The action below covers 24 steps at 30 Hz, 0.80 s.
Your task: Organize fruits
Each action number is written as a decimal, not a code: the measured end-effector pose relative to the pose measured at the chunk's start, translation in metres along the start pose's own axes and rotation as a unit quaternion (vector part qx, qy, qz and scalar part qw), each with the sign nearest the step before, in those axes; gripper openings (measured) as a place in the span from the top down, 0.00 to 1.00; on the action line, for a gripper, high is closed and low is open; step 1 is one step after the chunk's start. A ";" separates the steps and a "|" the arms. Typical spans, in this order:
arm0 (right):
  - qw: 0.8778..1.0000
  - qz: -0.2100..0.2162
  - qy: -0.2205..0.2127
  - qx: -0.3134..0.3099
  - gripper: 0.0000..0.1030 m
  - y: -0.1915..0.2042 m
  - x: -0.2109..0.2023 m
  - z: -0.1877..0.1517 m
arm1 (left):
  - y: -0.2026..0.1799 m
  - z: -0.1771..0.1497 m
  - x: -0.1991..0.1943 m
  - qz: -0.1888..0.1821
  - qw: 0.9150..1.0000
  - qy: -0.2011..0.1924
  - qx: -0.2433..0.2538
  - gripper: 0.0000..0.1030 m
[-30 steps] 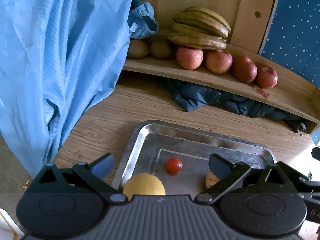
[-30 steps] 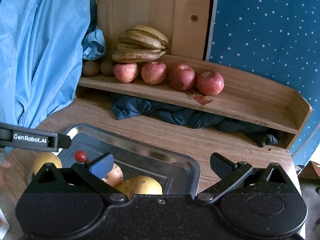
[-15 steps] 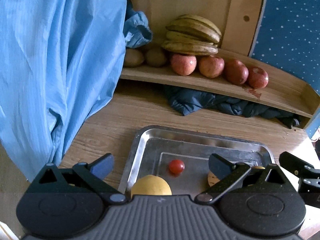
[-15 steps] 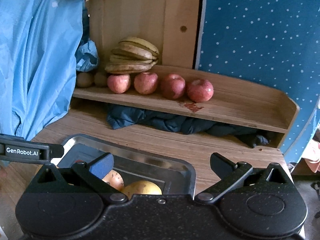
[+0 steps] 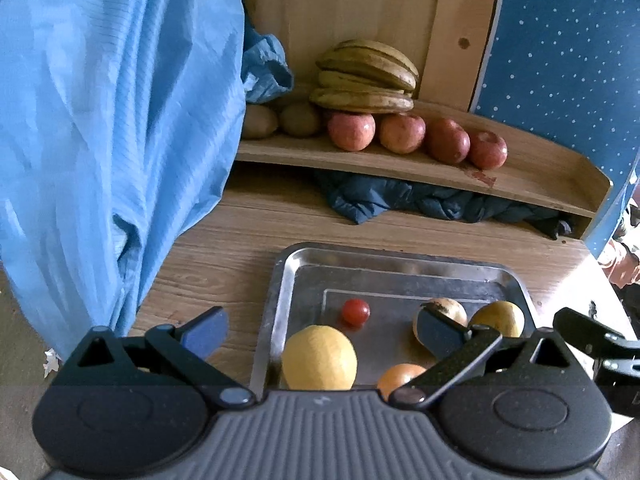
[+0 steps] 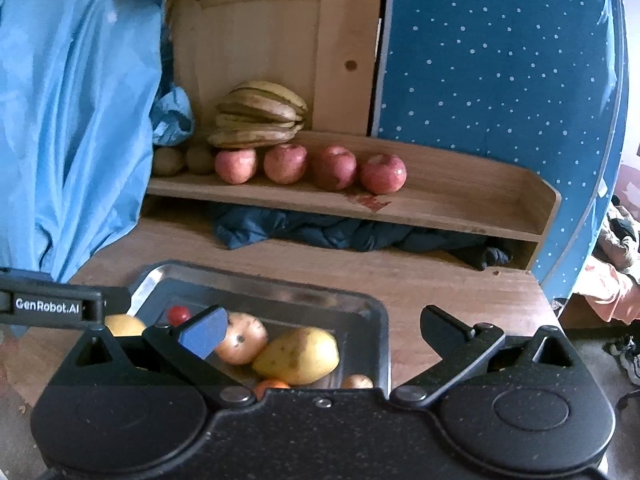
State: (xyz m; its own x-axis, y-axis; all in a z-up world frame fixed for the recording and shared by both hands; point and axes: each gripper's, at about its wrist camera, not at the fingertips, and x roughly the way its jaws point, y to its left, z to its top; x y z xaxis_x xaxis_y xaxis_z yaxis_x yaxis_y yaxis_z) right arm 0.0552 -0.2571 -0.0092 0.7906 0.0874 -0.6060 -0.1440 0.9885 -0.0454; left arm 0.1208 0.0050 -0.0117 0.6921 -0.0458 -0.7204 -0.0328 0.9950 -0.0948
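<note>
Left gripper [image 5: 322, 326] and right gripper [image 6: 320, 328]: jaws spread, empty, above tray [image 5: 400, 258]; shelf [image 6: 460, 188] right end bare; lemon [image 5: 319, 358], probably, near tray's left rim.

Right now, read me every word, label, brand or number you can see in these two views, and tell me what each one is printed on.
"GenRobot.AI": white letters on the side of the black left gripper, seen at the left edge of the right wrist view.
A small pale mark on the ribbed grey body of the left gripper in its own view is too small to read.
Nothing readable on the silver metal tray or wooden shelf.
</note>
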 end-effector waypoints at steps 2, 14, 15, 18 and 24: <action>1.000 -0.002 0.000 -0.002 0.01 0.006 -0.005 -0.002 | 0.004 -0.003 -0.004 -0.001 1.000 -0.003 0.001 0.00; 1.000 -0.016 0.001 0.006 0.01 0.033 -0.030 -0.014 | 0.033 -0.023 -0.028 -0.008 1.000 -0.013 0.010 0.00; 1.000 -0.017 -0.001 0.006 0.01 0.035 -0.033 -0.015 | 0.035 -0.024 -0.030 -0.009 1.000 -0.014 0.011 0.00; 1.000 -0.020 -0.004 0.008 0.01 0.043 -0.040 -0.018 | 0.041 -0.028 -0.036 -0.014 1.000 -0.016 0.012 0.00; 0.999 -0.029 -0.004 0.017 0.01 0.054 -0.055 -0.028 | 0.052 -0.037 -0.046 -0.025 0.999 -0.018 0.014 0.00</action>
State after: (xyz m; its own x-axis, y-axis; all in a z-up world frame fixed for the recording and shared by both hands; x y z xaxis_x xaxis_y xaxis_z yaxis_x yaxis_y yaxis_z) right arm -0.0125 -0.2117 -0.0003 0.8021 0.0299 -0.5965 -0.0772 0.9956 -0.0539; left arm 0.0607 0.0554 -0.0086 0.7176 -0.0932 -0.6902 0.0229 0.9936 -0.1104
